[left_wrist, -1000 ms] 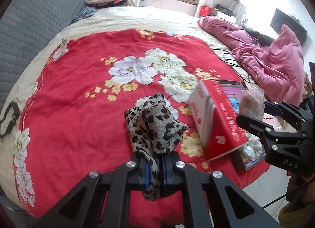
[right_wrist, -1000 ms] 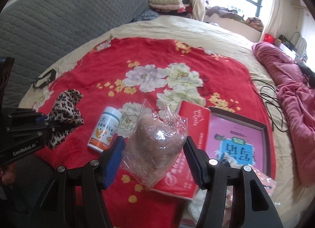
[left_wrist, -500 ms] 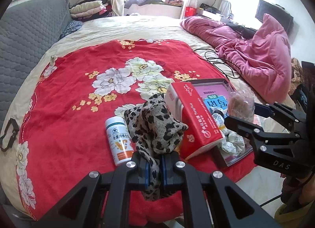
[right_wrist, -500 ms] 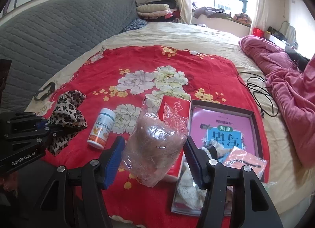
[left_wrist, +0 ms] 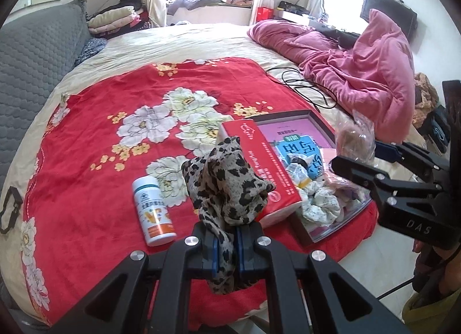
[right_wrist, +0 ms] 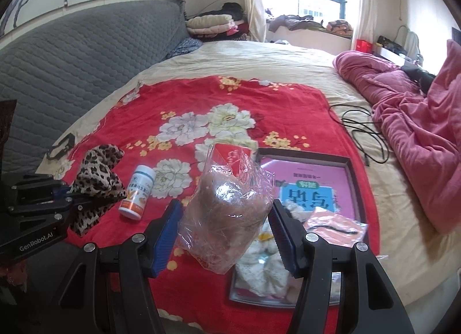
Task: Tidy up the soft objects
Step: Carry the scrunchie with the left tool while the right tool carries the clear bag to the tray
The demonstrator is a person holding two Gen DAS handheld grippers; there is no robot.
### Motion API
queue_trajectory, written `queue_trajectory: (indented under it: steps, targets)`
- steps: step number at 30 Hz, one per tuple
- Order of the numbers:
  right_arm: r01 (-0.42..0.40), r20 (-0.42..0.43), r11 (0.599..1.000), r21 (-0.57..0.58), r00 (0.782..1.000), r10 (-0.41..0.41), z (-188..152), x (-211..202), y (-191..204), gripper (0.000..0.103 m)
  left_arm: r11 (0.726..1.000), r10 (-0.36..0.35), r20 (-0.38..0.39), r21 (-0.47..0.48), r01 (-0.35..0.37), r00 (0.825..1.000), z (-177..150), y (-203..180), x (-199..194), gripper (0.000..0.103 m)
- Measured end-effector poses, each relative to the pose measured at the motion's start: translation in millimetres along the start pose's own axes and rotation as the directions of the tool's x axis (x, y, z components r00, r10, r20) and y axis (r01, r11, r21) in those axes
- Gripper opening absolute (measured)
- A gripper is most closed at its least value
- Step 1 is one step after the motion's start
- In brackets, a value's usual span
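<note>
My left gripper is shut on a leopard-print cloth and holds it above the near edge of the red flowered blanket. The cloth also shows in the right wrist view. My right gripper is shut on a clear plastic bag of brown fluffy stuff, held above the blanket; it also shows in the left wrist view. A dark-framed tray with a pink book, a white floral scrunchie and a pink packet lies under it.
A red box lies beside the tray. A white pill bottle lies on the blanket. A pink quilt and black cable are at the right, a grey headboard at the left. The bed edge is close below.
Both grippers have pulled back and risen from the bed with their loads still held. More of the bed, the pill bottle and the tray have come into view.
</note>
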State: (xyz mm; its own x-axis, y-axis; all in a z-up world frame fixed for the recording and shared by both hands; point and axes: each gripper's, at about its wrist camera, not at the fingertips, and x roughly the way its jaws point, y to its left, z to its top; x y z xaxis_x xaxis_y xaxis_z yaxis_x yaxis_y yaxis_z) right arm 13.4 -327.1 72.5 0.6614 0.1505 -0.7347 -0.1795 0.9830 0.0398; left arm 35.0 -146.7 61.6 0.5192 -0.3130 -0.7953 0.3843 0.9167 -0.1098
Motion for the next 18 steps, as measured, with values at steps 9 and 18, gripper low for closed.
queue_trajectory:
  steps: [9,18]
  targets:
    - [0.069,0.02,0.994,0.081,0.997,-0.071,-7.5,-17.7,-49.2,0.063,0.997,-0.035,-0.031,0.068,0.037,0.999,6.9,-37.8,20.7,0.009]
    - [0.148,-0.002,0.976,0.158,0.989,-0.15,-27.9,-30.8,-107.3,0.063,0.988,-0.112,-0.085,0.096,0.12,0.99,15.0,-77.5,48.4,0.009]
